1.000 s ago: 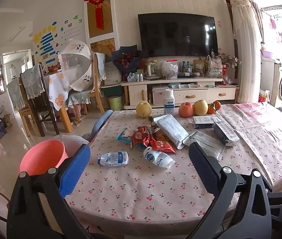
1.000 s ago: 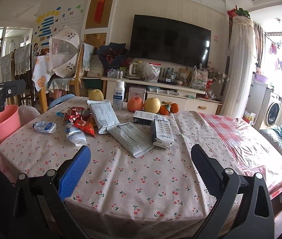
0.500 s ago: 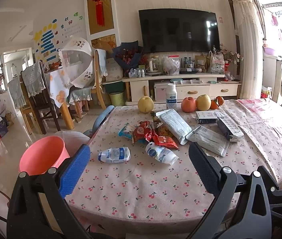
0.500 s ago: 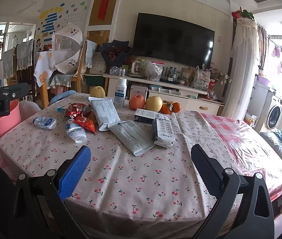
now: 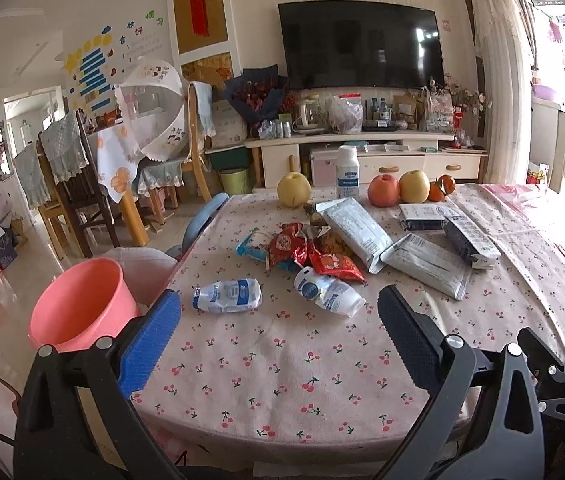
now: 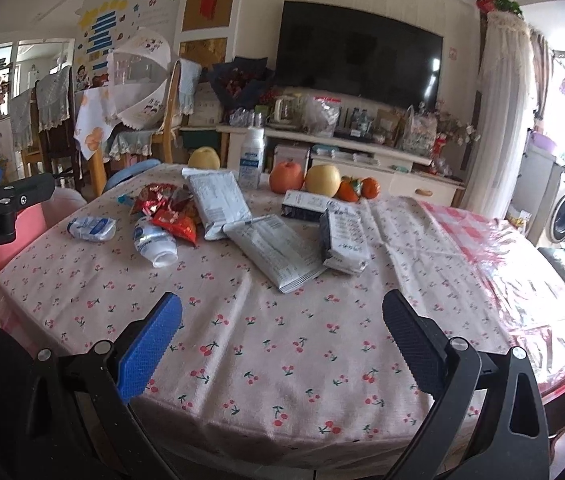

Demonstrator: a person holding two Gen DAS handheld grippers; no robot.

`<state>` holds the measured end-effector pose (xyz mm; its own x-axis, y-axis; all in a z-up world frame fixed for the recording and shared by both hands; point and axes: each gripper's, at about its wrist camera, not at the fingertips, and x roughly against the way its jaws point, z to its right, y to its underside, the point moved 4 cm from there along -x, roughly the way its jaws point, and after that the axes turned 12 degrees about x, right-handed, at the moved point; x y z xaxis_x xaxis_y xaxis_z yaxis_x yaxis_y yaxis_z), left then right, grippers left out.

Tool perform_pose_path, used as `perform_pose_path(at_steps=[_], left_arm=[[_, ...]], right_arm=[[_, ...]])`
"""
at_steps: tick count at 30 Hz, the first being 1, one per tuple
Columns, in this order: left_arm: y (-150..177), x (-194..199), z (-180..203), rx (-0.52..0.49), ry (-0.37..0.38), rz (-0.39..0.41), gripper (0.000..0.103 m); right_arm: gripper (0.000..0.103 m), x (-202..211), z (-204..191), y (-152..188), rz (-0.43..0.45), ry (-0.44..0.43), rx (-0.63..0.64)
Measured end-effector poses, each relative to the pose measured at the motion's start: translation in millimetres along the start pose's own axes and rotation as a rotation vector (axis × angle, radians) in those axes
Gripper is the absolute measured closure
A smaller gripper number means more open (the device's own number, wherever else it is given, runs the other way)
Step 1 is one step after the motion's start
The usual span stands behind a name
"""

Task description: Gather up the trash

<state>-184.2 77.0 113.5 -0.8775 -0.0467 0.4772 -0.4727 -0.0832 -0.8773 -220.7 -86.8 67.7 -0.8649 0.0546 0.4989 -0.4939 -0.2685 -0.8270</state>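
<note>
Trash lies on the cherry-print tablecloth (image 5: 282,360): a crushed white bottle (image 5: 227,295), a second white bottle (image 5: 328,292), red snack wrappers (image 5: 310,252), a blue wrapper (image 5: 252,246) and several grey foil packets (image 5: 356,230). A pink bucket (image 5: 78,308) stands off the table's left edge. My left gripper (image 5: 278,336) hangs open over the near edge, short of both bottles, nothing between its fingers. My right gripper (image 6: 282,344) is open too, over bare cloth in front of the packets (image 6: 278,250). The same bottles (image 6: 92,228) (image 6: 154,238) show left in the right wrist view.
Fruit (image 5: 384,190) and an upright white bottle (image 5: 348,172) stand at the table's far side. A blue chair back (image 5: 202,216) is at the far left edge, dining chairs (image 5: 70,184) beyond. A red plastic sheet (image 6: 494,248) covers the table's right part.
Both grippers have moved forward over the table, so the trash looks nearer and larger. Both stay open. Nothing on the table has moved.
</note>
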Motion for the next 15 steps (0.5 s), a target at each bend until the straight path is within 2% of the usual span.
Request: perform_pose_path(at_steps=[6,15], left_arm=[[6,-15,-1,-0.012,0.015,-0.026,0.004],[15,-36,-5,-0.039,0.079,-0.068,0.004]], right_arm=[[0.004,-16,-1,0,-0.031,-0.061,-0.009],[0.004,-45,7,1,-0.087,-0.169,-0.060]])
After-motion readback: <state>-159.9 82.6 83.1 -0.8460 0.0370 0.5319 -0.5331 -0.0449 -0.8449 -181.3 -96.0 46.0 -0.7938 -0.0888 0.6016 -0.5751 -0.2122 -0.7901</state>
